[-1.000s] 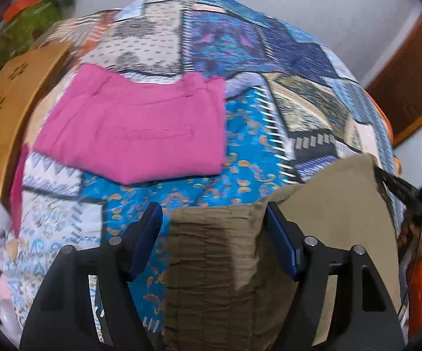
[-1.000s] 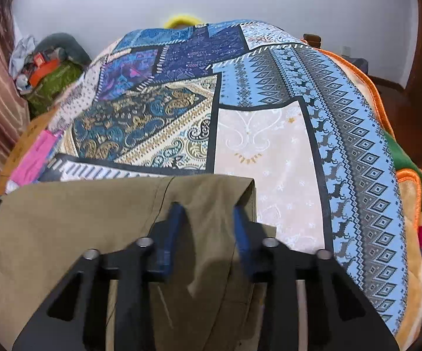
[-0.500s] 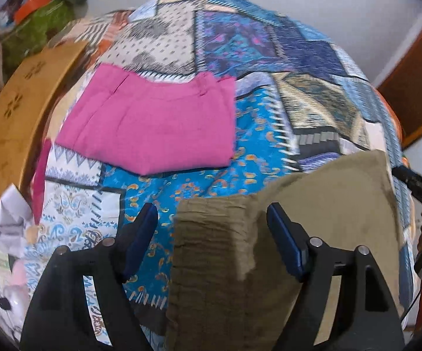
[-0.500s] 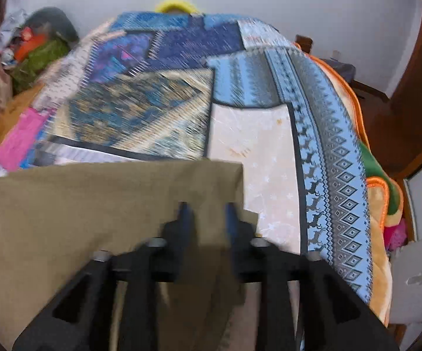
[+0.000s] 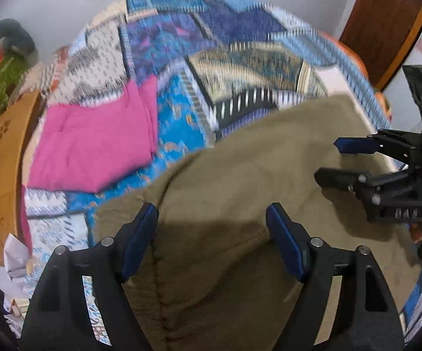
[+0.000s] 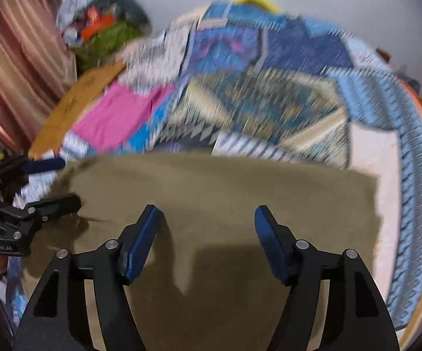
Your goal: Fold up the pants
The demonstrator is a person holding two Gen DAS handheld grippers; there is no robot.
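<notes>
Left gripper (image 5: 212, 241) fingers spread wide, nothing between them; olive pants (image 5: 240, 181) lie flat beneath and ahead of the tips. Right gripper (image 5: 326, 158) enters from the right of the claw, fingers parted above the same fabric. Folded pink garment (image 5: 94, 146) ahead-left on patchwork bedspread (image 5: 181, 44). Wooden board (image 5: 1, 161) far left

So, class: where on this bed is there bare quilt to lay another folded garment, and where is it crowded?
Bare quilt lies beyond the far edge of the olive pants, right of the folded pink garment; another strip runs along the pants' right side. The near-left is crowded: pink garment, wooden board, pants, and both open grippers, left and right.
</notes>
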